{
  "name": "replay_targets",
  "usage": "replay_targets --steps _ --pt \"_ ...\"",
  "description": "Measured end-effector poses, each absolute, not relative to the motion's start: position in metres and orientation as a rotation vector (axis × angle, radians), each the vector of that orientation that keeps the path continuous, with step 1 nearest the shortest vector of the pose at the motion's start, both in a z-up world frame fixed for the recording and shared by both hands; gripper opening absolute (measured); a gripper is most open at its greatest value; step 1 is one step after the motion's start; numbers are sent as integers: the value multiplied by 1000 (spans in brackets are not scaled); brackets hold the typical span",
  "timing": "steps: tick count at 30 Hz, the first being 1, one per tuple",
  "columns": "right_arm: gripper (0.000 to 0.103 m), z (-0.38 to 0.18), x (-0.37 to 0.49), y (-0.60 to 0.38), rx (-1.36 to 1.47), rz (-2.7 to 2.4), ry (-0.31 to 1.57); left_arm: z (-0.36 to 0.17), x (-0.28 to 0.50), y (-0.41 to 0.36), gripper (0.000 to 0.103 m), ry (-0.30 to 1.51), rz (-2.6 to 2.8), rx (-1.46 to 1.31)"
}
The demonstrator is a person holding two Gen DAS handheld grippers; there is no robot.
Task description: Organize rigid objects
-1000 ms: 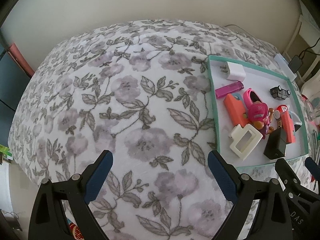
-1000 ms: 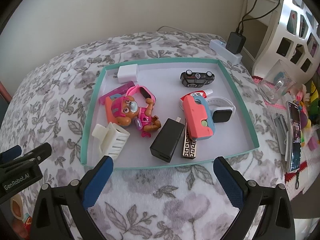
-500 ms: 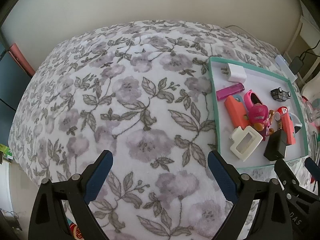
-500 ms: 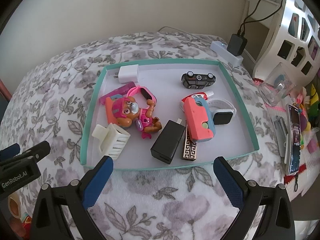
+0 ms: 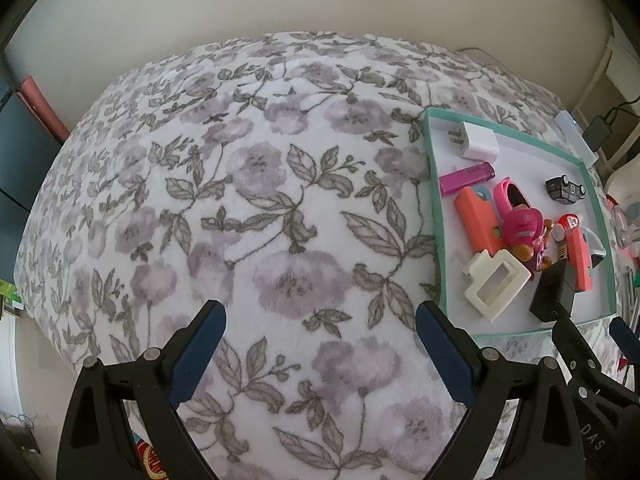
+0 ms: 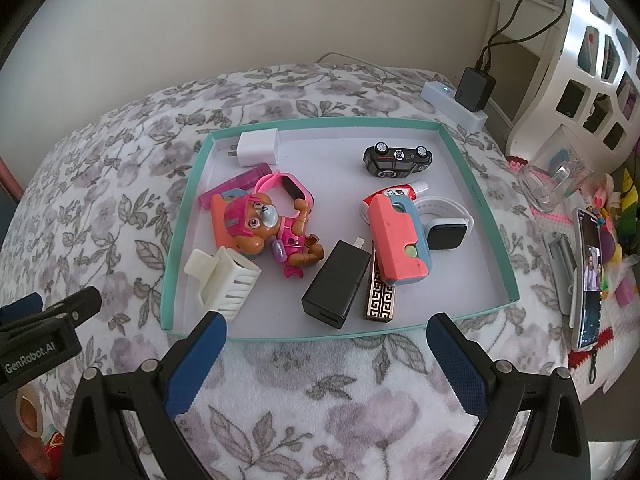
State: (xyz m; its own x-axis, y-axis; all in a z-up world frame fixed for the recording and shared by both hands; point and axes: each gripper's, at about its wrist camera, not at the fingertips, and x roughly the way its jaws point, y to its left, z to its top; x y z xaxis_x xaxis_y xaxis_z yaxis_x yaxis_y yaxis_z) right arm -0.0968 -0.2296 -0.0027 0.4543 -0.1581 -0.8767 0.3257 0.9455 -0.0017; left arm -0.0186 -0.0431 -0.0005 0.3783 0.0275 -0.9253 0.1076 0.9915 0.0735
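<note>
A shallow teal-rimmed tray (image 6: pixel 496 216) (image 5: pixel 434 216) lies on the floral blanket and holds several small items: a pink toy dog (image 6: pixel 264 228), a white hair claw (image 6: pixel 224 282) (image 5: pixel 496 284), a black charger (image 6: pixel 338 284), a gold patterned lighter (image 6: pixel 380 294), a coral and blue case (image 6: pixel 398 246), a white smartwatch (image 6: pixel 446 230), a black toy car (image 6: pixel 398 158), a white plug (image 6: pixel 256 146) and a purple lighter (image 5: pixel 466 178). My right gripper (image 6: pixel 326 344) hangs open just before the tray's near rim. Over bare blanket left of the tray, my left gripper (image 5: pixel 320 334) is open and holds nothing.
A white power strip with a black adapter (image 6: pixel 474 90) sits behind the tray. To the right lie a clear glass (image 6: pixel 554 178), a phone on a stand (image 6: pixel 588 276) and colourful clutter. The floral blanket (image 5: pixel 240 200) stretches wide to the left.
Both views have shifted slightly: the tray sits a little lower and nearer in the right wrist view. No item has moved and both grippers stay open.
</note>
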Motion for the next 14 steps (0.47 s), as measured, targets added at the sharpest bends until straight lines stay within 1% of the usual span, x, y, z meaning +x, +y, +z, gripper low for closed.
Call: replay_targets --steps 14 --pt "102 -4 -96 -230 177 -301 1060 4 -19 -43 96 1154 -33 122"
